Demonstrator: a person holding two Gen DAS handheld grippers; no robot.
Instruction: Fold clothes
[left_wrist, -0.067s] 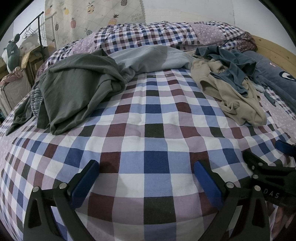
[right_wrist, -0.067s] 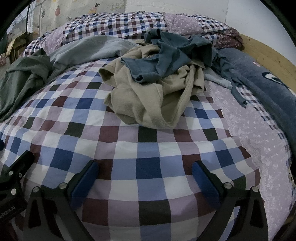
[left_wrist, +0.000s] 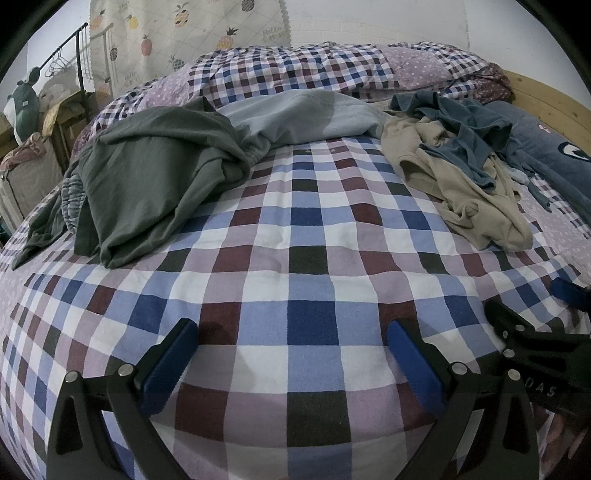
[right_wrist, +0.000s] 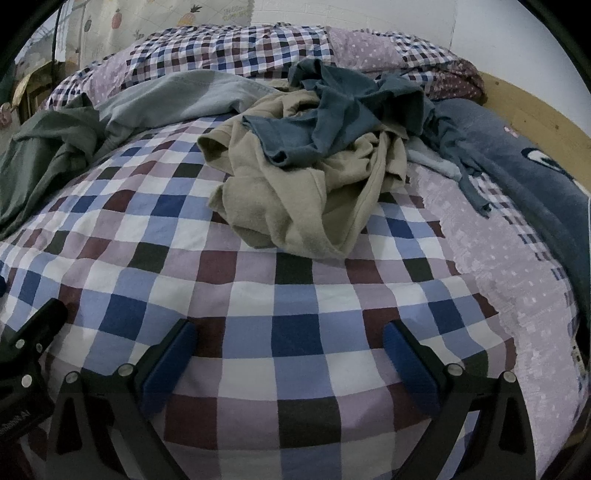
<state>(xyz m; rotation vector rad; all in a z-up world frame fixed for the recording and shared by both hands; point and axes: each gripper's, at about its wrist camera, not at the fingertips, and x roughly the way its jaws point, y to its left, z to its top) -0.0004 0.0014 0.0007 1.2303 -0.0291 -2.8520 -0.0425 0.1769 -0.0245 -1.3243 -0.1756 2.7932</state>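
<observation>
Black-framed, blue-padded left gripper (left_wrist: 291, 347) held low over the near edge of the checked cotton bedsheet (left_wrist: 295, 258), jaws spread wide, gripping nothing. Right gripper (right_wrist: 290, 345) level beside it, likewise spread and empty; its frame seen at the left view's right margin. Crumpled dark green jersey garment (left_wrist: 147, 184) heaped to the left, touching a smoother pale grey garment (left_wrist: 306, 118) behind. Rumpled beige fleece top (right_wrist: 306, 195) to the right, with a twisted slate-blue shirt (right_wrist: 343, 110) draped over it. Flat, open sheet between both piles and the grippers. Possibly a plush navy pillow (right_wrist: 535, 177) along the wooden bed rail (right_wrist: 532, 110).
</observation>
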